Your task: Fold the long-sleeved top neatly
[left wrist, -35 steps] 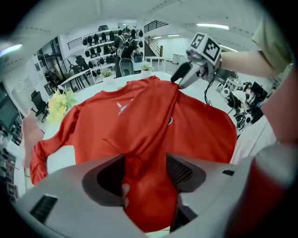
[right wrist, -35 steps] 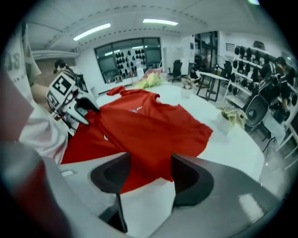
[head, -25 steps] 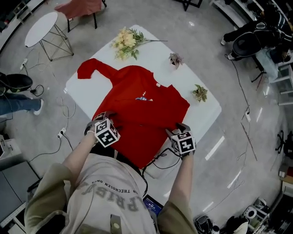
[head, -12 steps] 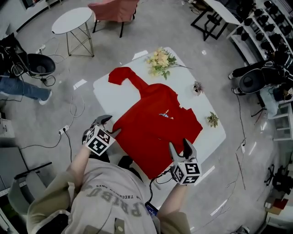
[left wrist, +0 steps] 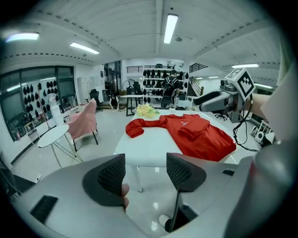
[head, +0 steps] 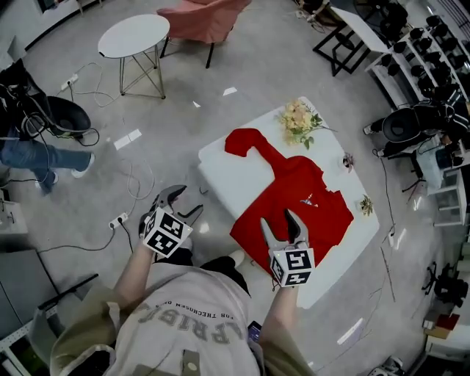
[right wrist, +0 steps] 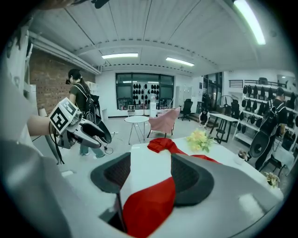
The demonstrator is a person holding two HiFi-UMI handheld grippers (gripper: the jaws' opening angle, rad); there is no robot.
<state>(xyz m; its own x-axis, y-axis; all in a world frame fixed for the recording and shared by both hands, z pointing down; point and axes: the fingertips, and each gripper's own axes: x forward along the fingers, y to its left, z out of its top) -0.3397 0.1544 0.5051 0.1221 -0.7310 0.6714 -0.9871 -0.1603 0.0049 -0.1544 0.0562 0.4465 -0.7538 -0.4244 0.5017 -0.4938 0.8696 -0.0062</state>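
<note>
Claws released and empty, the left claw (head: 183,203) hovers off the white surface (head: 226,166) at eight o'clock, the right claw (head: 278,219) over the six-o'clock edge of the red long-sleeved top (head: 312,192).

A flower bouquet (head: 297,119) and a small plant (head: 365,205) sit on the white table (head: 224,167), with a round side table (head: 134,35) and a pink chair (head: 204,16) standing beyond it.

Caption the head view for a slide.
Left gripper and right gripper, jaws open, hover near a partly folded red top.
</note>
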